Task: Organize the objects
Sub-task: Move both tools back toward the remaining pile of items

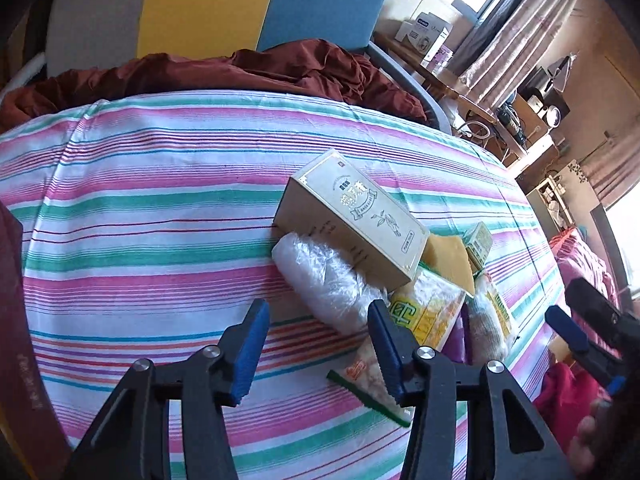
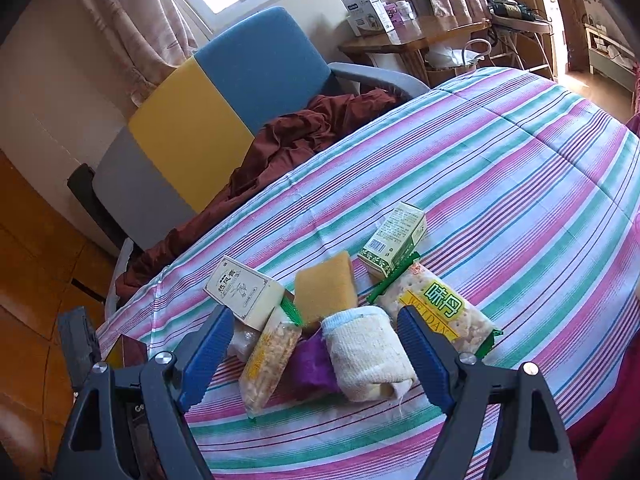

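Observation:
A pile of small items lies on the striped bedcover (image 1: 140,208). In the left wrist view I see a beige tea box (image 1: 352,216), a clear plastic bundle (image 1: 324,280), a yellow sponge (image 1: 448,260), a small green box (image 1: 478,244) and cracker packs (image 1: 424,312). My left gripper (image 1: 320,350) is open, just short of the plastic bundle. In the right wrist view my right gripper (image 2: 316,354) is open around a rolled white cloth (image 2: 366,350), next to a purple item (image 2: 312,364), cracker packs (image 2: 440,308), the sponge (image 2: 326,286) and both boxes (image 2: 244,292). The right gripper also shows in the left wrist view (image 1: 576,332).
A blue, yellow and grey chair (image 2: 208,92) holds a crumpled maroon cloth (image 2: 288,140) beyond the bed. A wooden side table (image 2: 416,40) with white boxes stands farther back. A dark red object (image 2: 128,350) sits at the bed's left edge.

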`<state>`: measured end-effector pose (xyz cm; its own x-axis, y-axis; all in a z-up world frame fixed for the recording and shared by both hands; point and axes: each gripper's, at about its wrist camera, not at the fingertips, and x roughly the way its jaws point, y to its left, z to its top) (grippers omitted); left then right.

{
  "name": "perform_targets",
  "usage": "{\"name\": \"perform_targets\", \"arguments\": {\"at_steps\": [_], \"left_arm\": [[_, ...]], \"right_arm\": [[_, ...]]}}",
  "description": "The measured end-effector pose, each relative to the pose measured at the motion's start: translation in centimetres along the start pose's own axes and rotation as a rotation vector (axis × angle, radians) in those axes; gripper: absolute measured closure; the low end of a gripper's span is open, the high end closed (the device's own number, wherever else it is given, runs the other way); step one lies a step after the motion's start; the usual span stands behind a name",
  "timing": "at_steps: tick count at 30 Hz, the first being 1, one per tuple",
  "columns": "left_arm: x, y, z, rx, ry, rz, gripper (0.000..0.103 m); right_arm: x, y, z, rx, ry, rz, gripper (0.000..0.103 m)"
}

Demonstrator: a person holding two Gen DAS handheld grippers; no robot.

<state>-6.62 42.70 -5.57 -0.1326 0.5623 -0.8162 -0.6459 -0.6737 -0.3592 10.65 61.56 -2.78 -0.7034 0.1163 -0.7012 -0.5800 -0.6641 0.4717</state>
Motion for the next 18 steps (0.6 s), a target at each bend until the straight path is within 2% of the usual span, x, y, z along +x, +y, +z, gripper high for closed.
{"name": "perform_targets", "arguments": {"at_steps": [4,9,11,12,14,16,18], "left_arm": [[1.5,0.4,0.9,-0.074,-0.008,-0.029,0.051],[3.8,0.5,1.9,-0.077,-0.027,-0.027,0.047],[4.4,0.0,2.2,-0.033,-0.042,-0.008,0.043],[4.7,-0.6,2.2,0.008,-0.043,0.0,0.037],[5.2,-1.8,2.2,0.096,-0.02,0.034,0.032],[5.3,-2.4,2.0,0.134,-0.006,0.08,0.035],[5.1,-2.3,1.9,0.139,-0.016,0.136,0.057]], "right_arm": [[0.4,0.0,0.0,0.004,0.018,0.008,0.018],[0.5,-0.1,0.0,0.005,0.019,0.005,0.018],[0.5,-0.1,0.0,0.007,0.021,0.002,0.018],[0.5,-0.1,-0.1,0.008,0.021,-0.001,0.018],[0.6,-0.1,-0.1,0.01,0.023,-0.005,0.018],[0.6,-0.2,-0.1,0.009,0.024,-0.01,0.018],[0.7,-0.2,-0.1,0.009,0.023,-0.017,0.018]]}}
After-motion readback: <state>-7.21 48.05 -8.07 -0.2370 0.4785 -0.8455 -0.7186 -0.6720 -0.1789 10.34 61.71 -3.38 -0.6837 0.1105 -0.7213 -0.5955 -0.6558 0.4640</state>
